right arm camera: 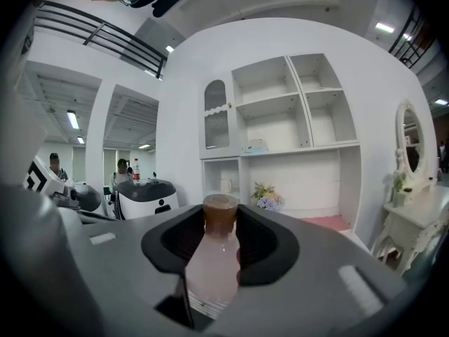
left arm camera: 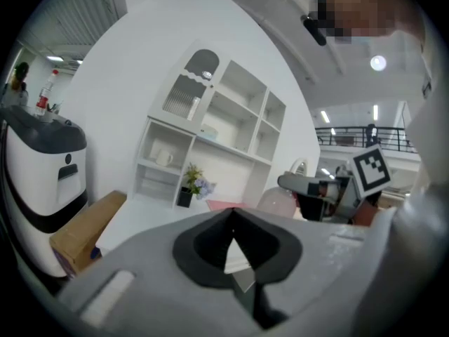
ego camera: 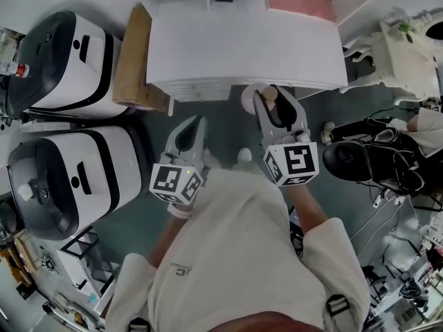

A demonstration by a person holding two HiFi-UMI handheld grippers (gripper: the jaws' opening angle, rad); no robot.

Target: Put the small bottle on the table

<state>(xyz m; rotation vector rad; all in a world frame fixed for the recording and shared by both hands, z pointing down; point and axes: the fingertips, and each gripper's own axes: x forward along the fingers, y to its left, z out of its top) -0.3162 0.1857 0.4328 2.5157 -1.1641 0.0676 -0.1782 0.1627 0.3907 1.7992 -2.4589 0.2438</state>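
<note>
While the person stands facing the white table (ego camera: pixel 242 54), the right gripper (ego camera: pixel 279 106) has its jaws clamped on the small bottle (right arm camera: pixel 212 258), a pale pinkish one with a brown cap. The bottle is upright between the dark pads, up in the air just short of the table's near edge and not resting on it. The left gripper (ego camera: pixel 199 121) hangs lower and to the side, its jaws closed tip to tip with nothing between them. A cardboard box (ego camera: pixel 131 57) leans at the table's left end.

Bright, even indoor light from ceiling strips (right arm camera: pixel 72 119); shadows are soft. Gripper views bend strongly, with dark vignetted corners. Nearest parts blur.
</note>
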